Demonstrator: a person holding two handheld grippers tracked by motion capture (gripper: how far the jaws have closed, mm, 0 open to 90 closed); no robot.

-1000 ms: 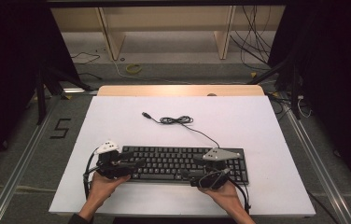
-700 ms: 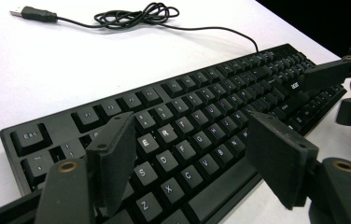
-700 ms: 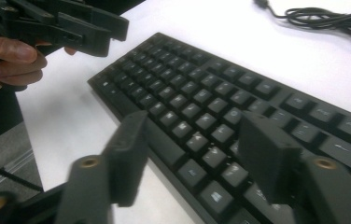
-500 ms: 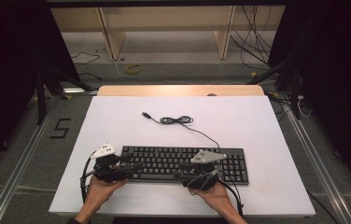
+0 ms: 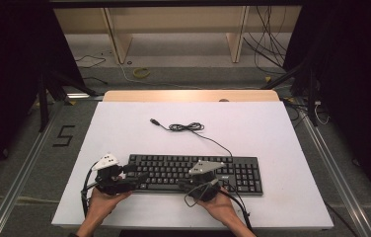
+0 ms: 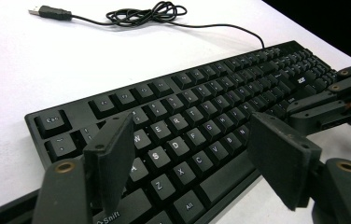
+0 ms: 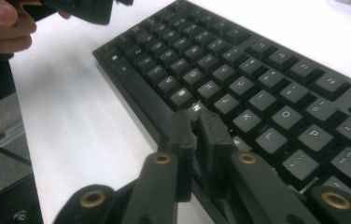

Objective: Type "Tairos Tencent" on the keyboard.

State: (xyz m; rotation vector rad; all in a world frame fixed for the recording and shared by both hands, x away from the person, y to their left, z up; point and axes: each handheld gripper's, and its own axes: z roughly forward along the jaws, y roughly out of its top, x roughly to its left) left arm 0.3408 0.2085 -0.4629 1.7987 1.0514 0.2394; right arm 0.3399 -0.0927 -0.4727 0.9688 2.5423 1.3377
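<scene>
While the left gripper (image 6: 187, 158) hovers released over the keyboard (image 5: 233, 170), the right gripper (image 7: 197, 126) rests clenched on its keys

left hand-held gripper (image 5: 133, 173): jaws wide apart | right hand-held gripper (image 5: 182, 184): jaws closed together

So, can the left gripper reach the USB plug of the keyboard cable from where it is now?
Probably yes. The left gripper is open over the keyboard, and the USB plug lies on bare table beyond it; nothing stands between, though it must pass over the keys.
</scene>
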